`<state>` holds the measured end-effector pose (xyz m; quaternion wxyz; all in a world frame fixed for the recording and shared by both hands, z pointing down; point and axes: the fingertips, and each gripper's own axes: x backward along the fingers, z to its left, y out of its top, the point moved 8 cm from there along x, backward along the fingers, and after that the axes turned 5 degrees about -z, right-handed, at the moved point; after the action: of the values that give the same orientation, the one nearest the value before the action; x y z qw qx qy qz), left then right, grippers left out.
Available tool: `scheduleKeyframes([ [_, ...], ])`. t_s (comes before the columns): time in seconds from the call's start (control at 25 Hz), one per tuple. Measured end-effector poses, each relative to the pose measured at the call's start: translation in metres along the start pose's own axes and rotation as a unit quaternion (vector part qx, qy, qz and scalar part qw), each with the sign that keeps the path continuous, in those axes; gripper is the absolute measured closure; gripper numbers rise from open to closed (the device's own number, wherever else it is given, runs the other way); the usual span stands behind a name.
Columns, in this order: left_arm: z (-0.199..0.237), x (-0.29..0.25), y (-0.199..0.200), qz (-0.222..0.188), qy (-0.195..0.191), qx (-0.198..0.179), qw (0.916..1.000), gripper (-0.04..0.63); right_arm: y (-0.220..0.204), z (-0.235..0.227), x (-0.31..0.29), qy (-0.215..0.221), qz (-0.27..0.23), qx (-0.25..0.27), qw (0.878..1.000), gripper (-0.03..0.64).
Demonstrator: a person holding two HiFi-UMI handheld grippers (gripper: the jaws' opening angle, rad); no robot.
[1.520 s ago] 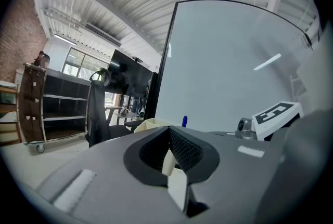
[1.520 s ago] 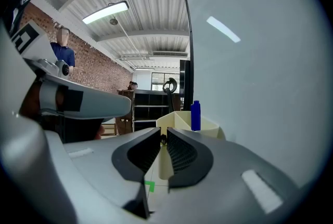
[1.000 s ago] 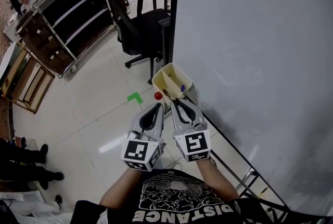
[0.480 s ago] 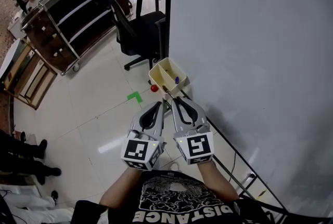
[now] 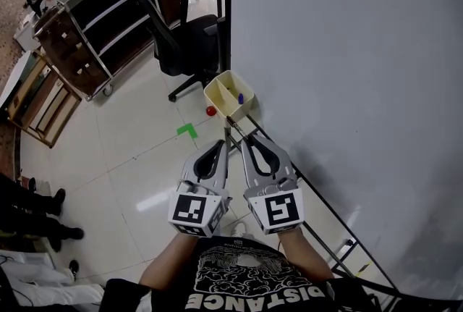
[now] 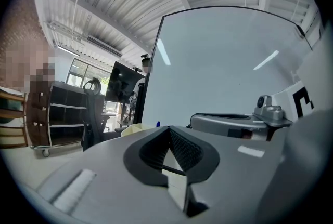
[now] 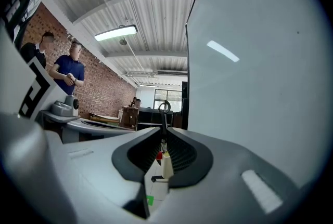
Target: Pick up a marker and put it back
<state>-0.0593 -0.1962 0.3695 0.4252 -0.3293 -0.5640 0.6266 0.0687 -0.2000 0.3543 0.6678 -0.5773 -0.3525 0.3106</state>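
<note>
A cream marker holder (image 5: 226, 90) hangs at the whiteboard's lower left corner, with a blue-capped marker (image 5: 240, 98) standing in it. Both grippers are held level side by side, a short way back from the holder. My right gripper (image 5: 244, 138) is shut on a thin black marker (image 7: 164, 125), which stands upright between the jaw tips. My left gripper (image 5: 222, 145) is shut with nothing in it. In the left gripper view its jaws (image 6: 169, 130) meet at the tip, and the holder (image 6: 133, 128) shows beyond them.
The whiteboard (image 5: 347, 86) fills the right side, and its stand rail (image 5: 318, 203) runs below my right hand. A black office chair (image 5: 184, 39) and a shelf cart (image 5: 94, 21) stand beyond. A red ball (image 5: 210, 111) and green tape (image 5: 187, 130) mark the floor. People stand at the left.
Both grippers have drawn back from the holder and risen, so it now sits farther ahead of the tips. The right jaws keep the same grip.
</note>
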Motion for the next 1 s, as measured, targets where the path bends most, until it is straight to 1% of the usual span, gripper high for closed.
scheduleKeyframes([
  [0.32, -0.010, 0.007, 0.003, -0.001, 0.002, -0.011, 0.9999, 0.589, 0.011, 0.002, 0.019, 0.000, -0.017, -0.001, 1.000, 0.584],
  [0.48, -0.011, 0.008, 0.005, -0.007, -0.001, -0.017, 0.9998, 0.589, 0.013, 0.002, 0.022, 0.002, -0.019, 0.007, 1.000, 0.584],
  [0.64, -0.014, 0.008, 0.014, -0.005, 0.015, -0.016, 0.9997, 0.589, 0.014, 0.002, 0.025, 0.003, -0.017, 0.009, 1.000, 0.584],
  [0.76, -0.017, 0.010, 0.012, -0.006, 0.007, -0.021, 0.9997, 0.590, 0.015, 0.003, 0.026, 0.003, -0.018, 0.005, 1.000, 0.584],
  [0.84, -0.017, 0.011, 0.010, -0.005, 0.003, -0.017, 0.9998, 0.591, 0.014, 0.002, 0.026, 0.004, -0.017, 0.007, 1.000, 0.584],
  [0.92, -0.016, 0.011, 0.011, -0.004, 0.009, -0.009, 0.9999, 0.591, 0.014, 0.002, 0.025, 0.004, -0.017, 0.009, 1.000, 0.584],
  [1.0, -0.014, 0.012, 0.013, -0.003, 0.015, -0.010, 0.9998, 0.590, 0.014, 0.003, 0.025, 0.003, -0.018, 0.009, 1.000, 0.584],
])
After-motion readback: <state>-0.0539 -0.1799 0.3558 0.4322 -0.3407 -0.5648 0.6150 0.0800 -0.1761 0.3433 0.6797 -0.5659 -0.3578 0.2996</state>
